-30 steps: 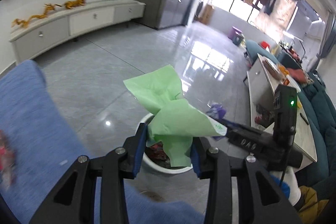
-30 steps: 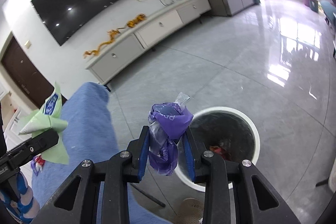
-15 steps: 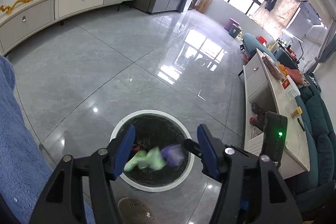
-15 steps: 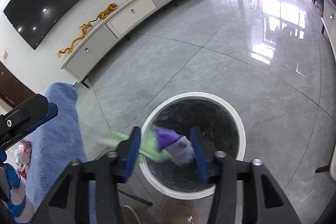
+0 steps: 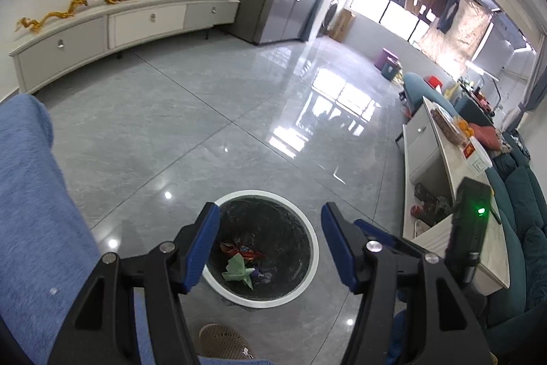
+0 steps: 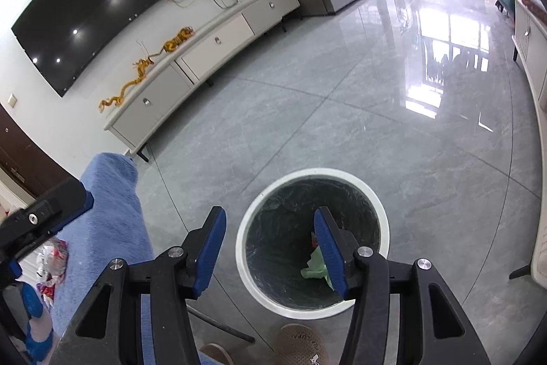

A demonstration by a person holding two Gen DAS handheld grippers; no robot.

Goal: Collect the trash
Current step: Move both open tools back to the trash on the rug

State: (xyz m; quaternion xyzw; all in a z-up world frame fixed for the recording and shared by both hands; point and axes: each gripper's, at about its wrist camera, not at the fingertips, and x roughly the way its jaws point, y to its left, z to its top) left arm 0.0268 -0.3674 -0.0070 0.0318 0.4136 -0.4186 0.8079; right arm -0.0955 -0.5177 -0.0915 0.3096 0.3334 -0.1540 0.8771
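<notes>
Drop step done: the green wrapper [image 5: 236, 270] lies in the bin [image 5: 309, 236]. The left gripper [image 5: 270, 245] and right gripper [image 6: 270, 248], jaws just opened wide, hang empty; next means fetching more trash.

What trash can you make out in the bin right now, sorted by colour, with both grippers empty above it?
In the white-rimmed bin, under the left gripper and right gripper:
Green wrapper: 1
Purple wrapper: 1
Red and orange wrappers: clump, too jumbled to count
Total told apart: 2, plus the clump
</notes>
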